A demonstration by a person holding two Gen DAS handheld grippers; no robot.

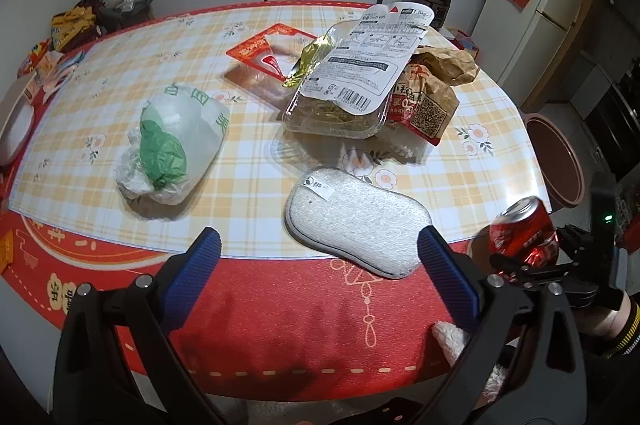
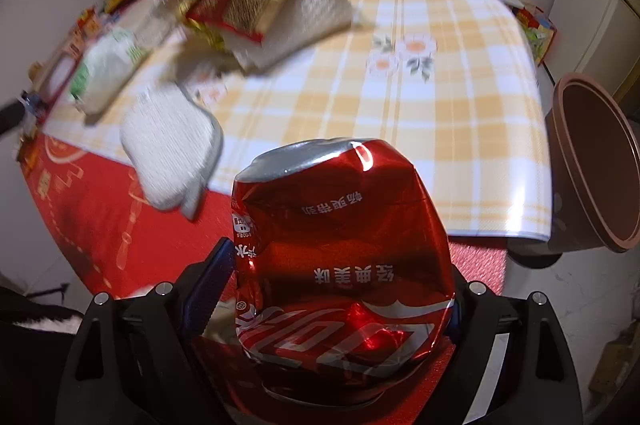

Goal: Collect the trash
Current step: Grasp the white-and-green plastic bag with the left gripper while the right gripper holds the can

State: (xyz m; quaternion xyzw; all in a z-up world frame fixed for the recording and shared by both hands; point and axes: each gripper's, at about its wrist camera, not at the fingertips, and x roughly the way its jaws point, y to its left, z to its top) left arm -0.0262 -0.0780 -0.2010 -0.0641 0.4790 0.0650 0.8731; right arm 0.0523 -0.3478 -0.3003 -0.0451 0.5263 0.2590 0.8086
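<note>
Firmly pinched: dented, glossy red can (image 2: 344, 257)

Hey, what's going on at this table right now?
A person with a gripper in each hand is clearing trash off the table. The right gripper is shut on a crushed red soda can, held up near the table's edge, with a brown bin on the floor beside it. The left gripper is open and empty, facing a grey sponge. A crumpled plastic bag, a clear plastic package and a paper food bag remain on the table.
</note>
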